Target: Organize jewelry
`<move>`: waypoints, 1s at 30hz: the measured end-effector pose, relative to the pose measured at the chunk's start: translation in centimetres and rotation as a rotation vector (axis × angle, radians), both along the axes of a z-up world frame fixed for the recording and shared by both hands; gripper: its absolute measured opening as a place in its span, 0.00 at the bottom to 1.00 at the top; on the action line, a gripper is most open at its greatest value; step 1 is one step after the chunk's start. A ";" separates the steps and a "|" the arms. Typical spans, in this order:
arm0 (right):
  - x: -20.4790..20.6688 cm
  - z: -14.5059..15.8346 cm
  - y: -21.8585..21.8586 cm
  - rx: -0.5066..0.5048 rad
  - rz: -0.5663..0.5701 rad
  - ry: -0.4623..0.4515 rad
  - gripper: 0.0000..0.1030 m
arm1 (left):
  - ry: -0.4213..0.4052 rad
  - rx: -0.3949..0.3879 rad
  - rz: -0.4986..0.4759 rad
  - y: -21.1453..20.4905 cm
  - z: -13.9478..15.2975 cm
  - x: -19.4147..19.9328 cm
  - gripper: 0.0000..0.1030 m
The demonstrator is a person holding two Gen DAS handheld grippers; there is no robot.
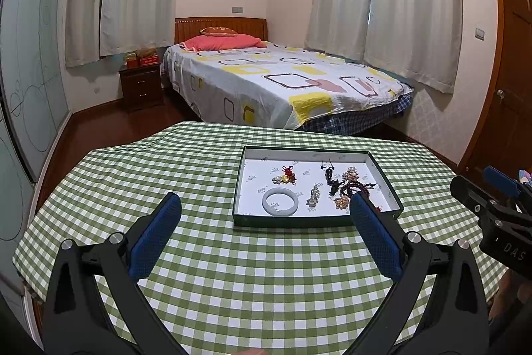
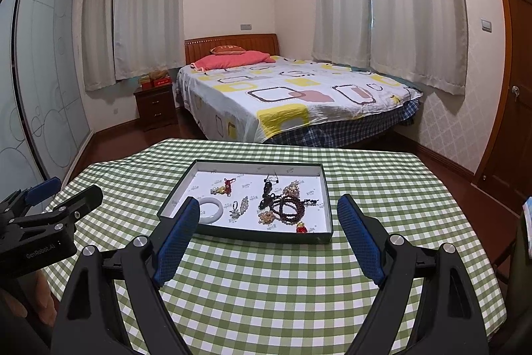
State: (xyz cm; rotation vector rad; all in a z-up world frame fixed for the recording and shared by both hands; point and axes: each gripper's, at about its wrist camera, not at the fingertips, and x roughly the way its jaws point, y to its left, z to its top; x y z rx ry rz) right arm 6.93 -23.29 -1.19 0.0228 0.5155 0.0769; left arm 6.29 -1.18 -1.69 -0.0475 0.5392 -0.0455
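A shallow dark-edged tray (image 1: 237, 188) (image 2: 327, 185) with a white floor lies on the green checked table. In it lie a pale jade bangle (image 1: 280, 206) (image 2: 210, 210), a red-and-gold charm (image 1: 286, 176) (image 2: 224, 186), a silver pendant (image 1: 313, 195) (image 2: 240, 208), dark bead strings (image 1: 345, 186) (image 2: 288, 205) and a pearl cluster (image 1: 352, 173) (image 2: 292, 188). My left gripper (image 1: 266, 208) stands open just short of the tray's near edge, nothing between its blue pads. Over the same near edge my right gripper (image 2: 269, 212) hangs open and empty.
The checked tablecloth (image 1: 232, 271) (image 2: 266, 288) drops off at the far and left edges. Beyond it stand a bed (image 1: 282, 82), a dark nightstand (image 1: 141, 85) and curtained windows. A wooden door (image 1: 512, 72) is on the right.
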 end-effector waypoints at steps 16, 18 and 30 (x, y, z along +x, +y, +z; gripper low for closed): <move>0.0 0.0 0.1 0.000 0.000 -0.001 0.79 | 0.000 0.002 -0.013 -0.2 -0.1 0.0 0.96; 0.0 -0.1 0.1 0.001 0.000 0.000 0.79 | 0.000 0.004 -0.015 -0.2 -0.1 0.0 0.96; 0.0 -0.4 0.3 0.000 0.000 0.007 0.79 | 0.024 0.001 -0.014 -0.2 -0.7 0.3 0.96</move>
